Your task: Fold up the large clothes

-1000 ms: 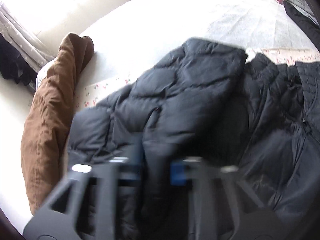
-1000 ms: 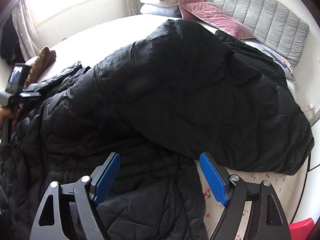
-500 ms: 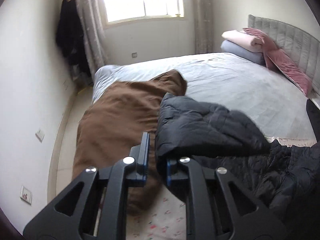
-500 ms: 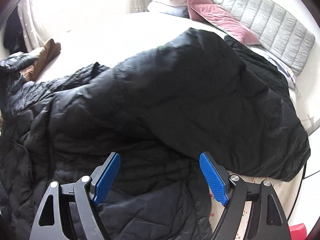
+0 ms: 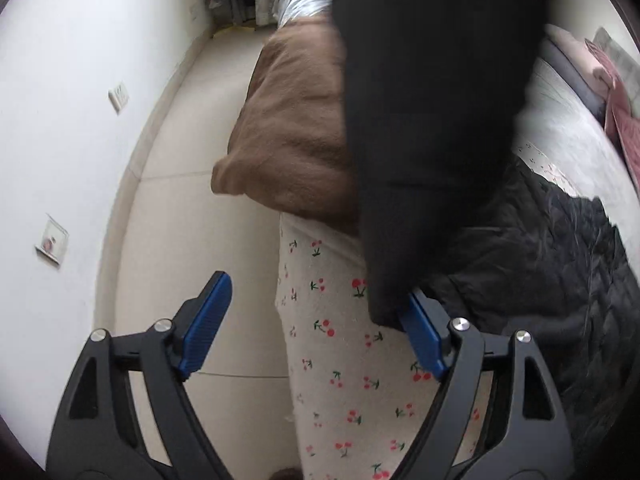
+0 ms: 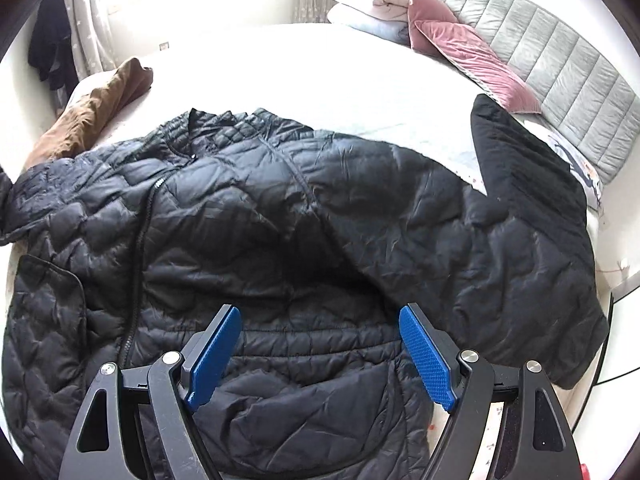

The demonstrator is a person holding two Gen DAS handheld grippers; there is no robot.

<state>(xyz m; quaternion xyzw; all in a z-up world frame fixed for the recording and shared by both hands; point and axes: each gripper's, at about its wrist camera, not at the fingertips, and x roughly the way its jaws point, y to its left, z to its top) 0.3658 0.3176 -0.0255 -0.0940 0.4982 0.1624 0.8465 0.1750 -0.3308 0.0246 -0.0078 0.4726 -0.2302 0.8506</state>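
A large black quilted jacket (image 6: 304, 240) was spread across the near part of the bed (image 6: 320, 68), front side up, with its zipper running down the left half and its collar pointed toward the far edge. One sleeve was laid out to the right, reaching toward the grey padded headboard (image 6: 560, 92). The right gripper (image 6: 320, 354) was held above the jacket's lower hem, its blue pads set wide apart and nothing caught between them.

In the left wrist view, the left gripper (image 5: 316, 324) was likewise spread wide, positioned at the corner of the bed over the cherry-print sheet (image 5: 340, 360). A dark, blurred length of black fabric (image 5: 432, 120) was seen hanging close in front of the camera, its lower end touching the tip of the right-hand pad; no pinch on it was made. A brown blanket (image 5: 288, 140) was draped over the bed's edge beyond the sheet. Pink pillows (image 6: 468, 52) were stacked near the headboard.
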